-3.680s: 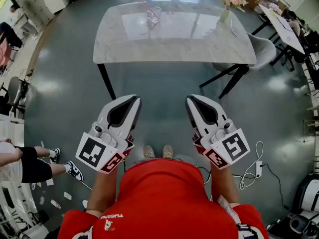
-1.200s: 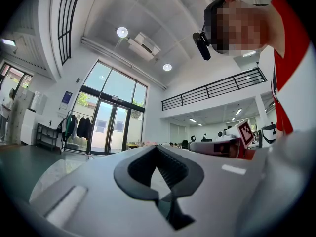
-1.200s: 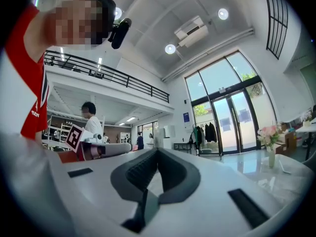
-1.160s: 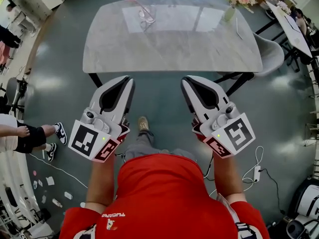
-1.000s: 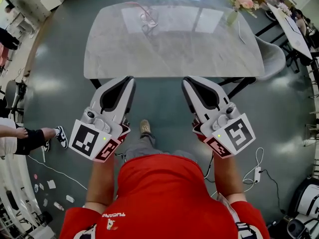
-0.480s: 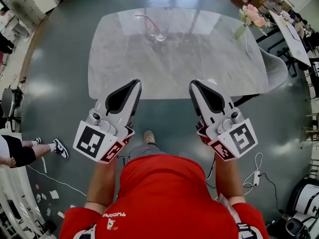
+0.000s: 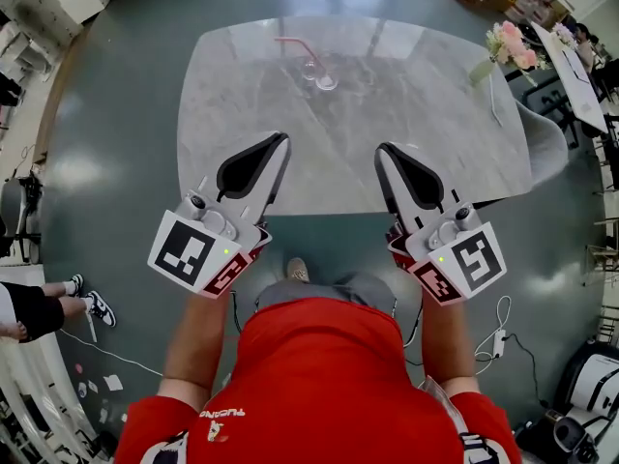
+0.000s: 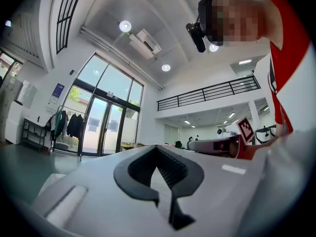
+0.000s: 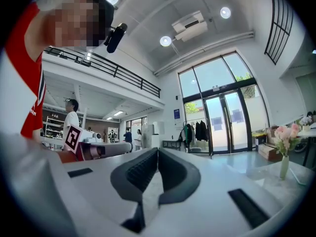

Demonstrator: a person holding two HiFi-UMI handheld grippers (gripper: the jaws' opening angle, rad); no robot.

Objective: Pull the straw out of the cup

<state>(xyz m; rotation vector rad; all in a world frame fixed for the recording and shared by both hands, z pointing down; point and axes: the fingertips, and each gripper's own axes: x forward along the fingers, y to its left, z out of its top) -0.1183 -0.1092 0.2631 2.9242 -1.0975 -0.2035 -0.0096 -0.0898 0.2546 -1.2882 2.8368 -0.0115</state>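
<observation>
A clear glass cup (image 7: 320, 73) stands on the far part of the marble table (image 7: 426, 114), with a pink bent straw (image 7: 296, 44) sticking out of it to the left. My left gripper (image 7: 282, 139) hovers over the table's near half, shut and empty, well short of the cup. My right gripper (image 7: 383, 150) is beside it to the right, also shut with nothing in it. In the left gripper view the left gripper (image 8: 157, 148) shows its jaws together; the right gripper (image 9: 157, 150) looks the same in the right gripper view. Neither gripper view shows the cup.
A vase of pink flowers (image 7: 505, 48) stands at the table's right end and shows as a vase (image 9: 284, 165) in the right gripper view. A grey chair (image 7: 549, 143) sits by the right edge. A bystander's legs (image 7: 44, 303) and a cable (image 7: 495, 329) are on the floor.
The table has come nearer as the person walked towards it. Both grippers, earlier over the floor, now reach over the table's near edge. Their jaws have stayed together.
</observation>
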